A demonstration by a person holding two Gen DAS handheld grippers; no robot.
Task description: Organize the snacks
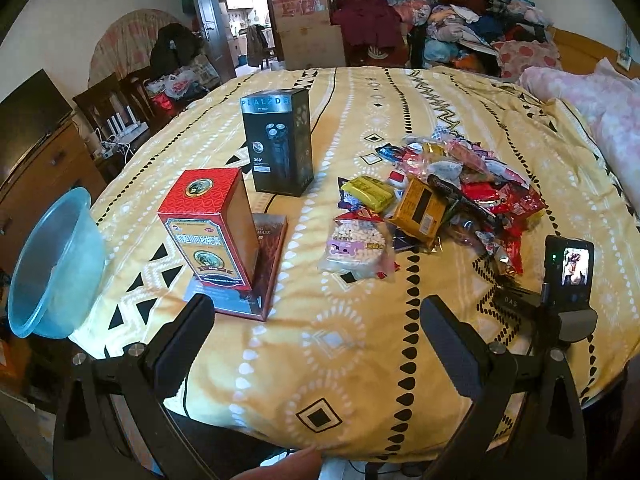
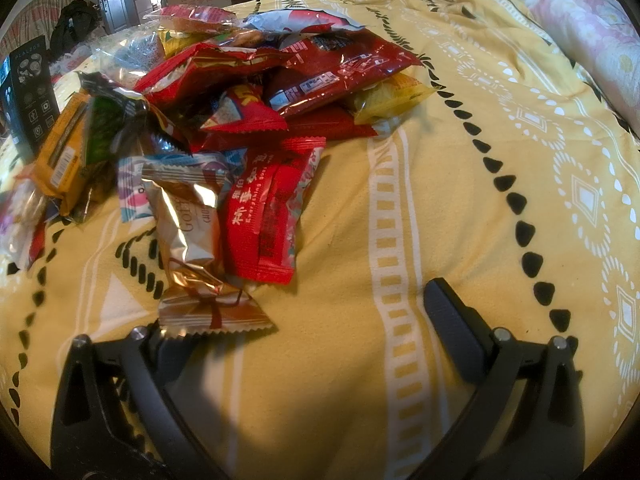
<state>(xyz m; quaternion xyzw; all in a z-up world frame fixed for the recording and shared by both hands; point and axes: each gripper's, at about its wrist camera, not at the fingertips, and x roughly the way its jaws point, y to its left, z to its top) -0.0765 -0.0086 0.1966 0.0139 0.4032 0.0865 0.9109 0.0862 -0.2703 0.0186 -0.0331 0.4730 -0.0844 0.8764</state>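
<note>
Hovering low over the yellow bedspread (image 2: pixel 400 200), right gripper (image 2: pixel 304 312) has jaws spread wide and empty; its left finger is partly hidden under the gold packet (image 2: pixel 192 240) at the near edge of the snack pile (image 2: pixel 248 92). Left gripper (image 1: pixel 316 320) also gapes empty, near the red box (image 1: pixel 212 224). Pile's far packets overlap, labels unreadable.

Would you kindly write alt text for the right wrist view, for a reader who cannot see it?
An open right gripper rests low over a yellow patterned bedspread, its left finger beside a gold foil snack packet. Behind that lies a heap of snack packets, mostly red, with a black box at the far left.
</note>
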